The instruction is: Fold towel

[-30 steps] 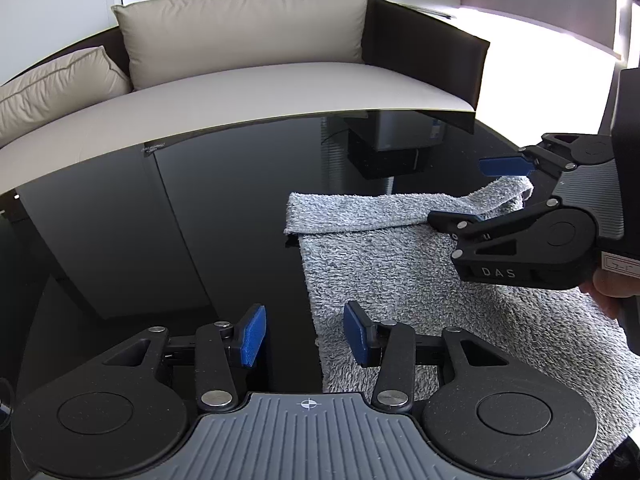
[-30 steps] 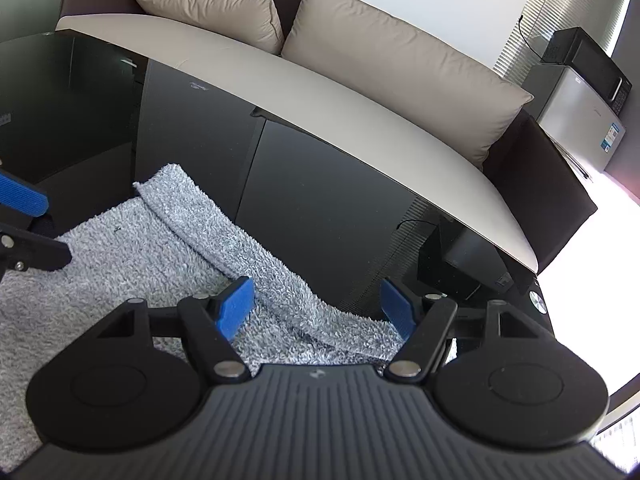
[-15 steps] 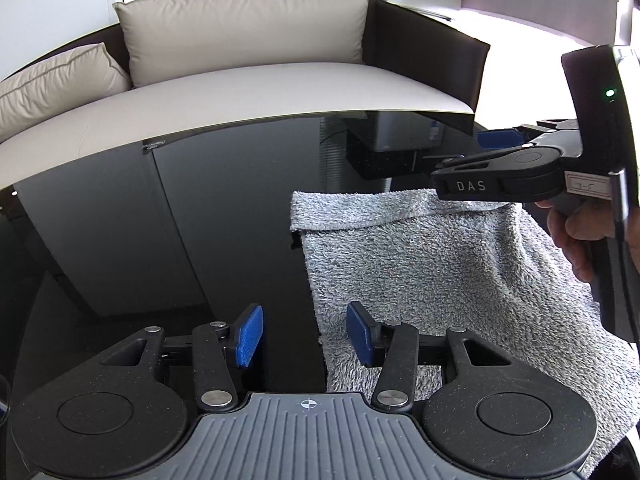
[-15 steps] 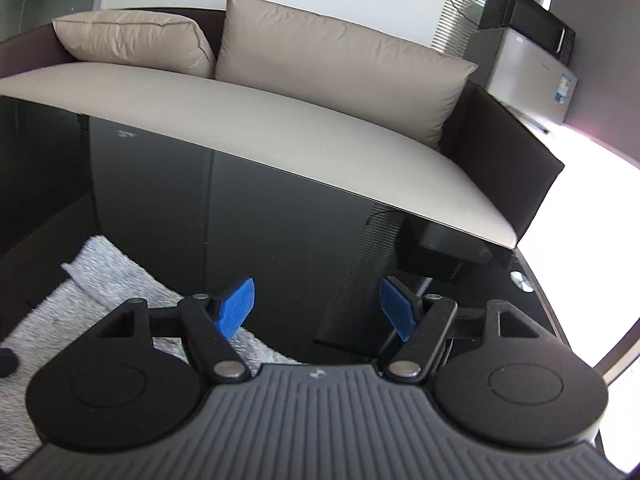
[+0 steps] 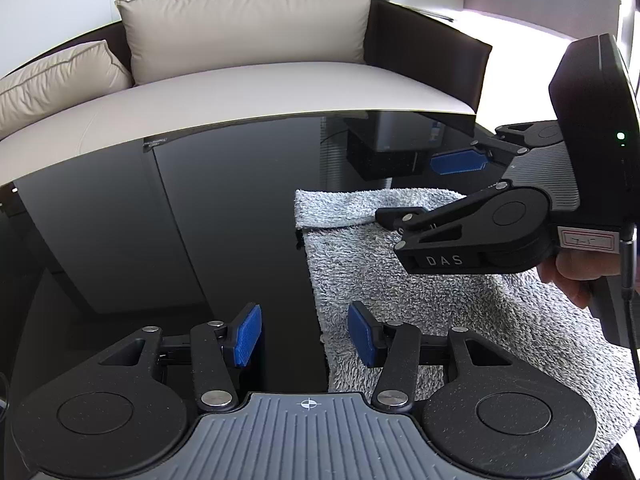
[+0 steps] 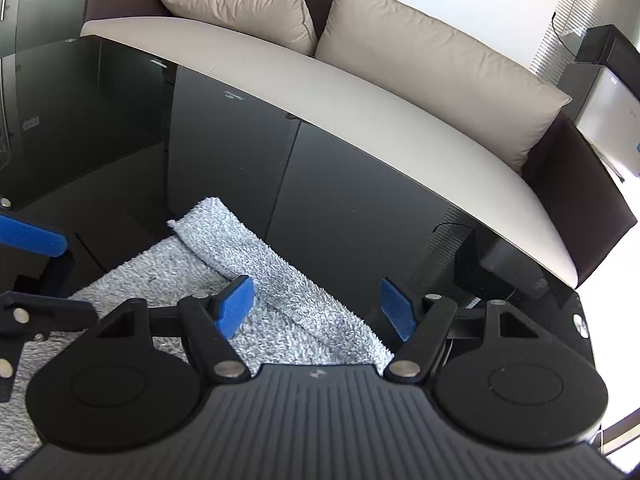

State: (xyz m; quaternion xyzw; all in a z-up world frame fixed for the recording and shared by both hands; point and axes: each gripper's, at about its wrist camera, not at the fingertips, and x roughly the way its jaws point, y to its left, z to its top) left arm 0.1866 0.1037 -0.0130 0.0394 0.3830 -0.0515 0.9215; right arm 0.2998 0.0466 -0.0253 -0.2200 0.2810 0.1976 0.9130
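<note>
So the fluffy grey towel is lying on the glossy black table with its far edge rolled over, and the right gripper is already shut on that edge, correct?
Not quite. The fluffy grey towel does lie on the glossy black table with its far edge rolled over, but the right gripper is open, its blue pads apart above the fold, gripping nothing. The right wrist view shows it.

left gripper (image 5: 305, 335) sat low, level, jaws spread wide, blue pads (image 5: 248, 334) facing each other, nothing between them. right gripper (image 6: 317, 309) likewise spread wide and empty. from the left wrist view it (image 5: 432, 188) reached in from the right, turned on its side, one finger above the other. bare fingers (image 5: 576, 276) of the right hand wrapped its handle.
</note>
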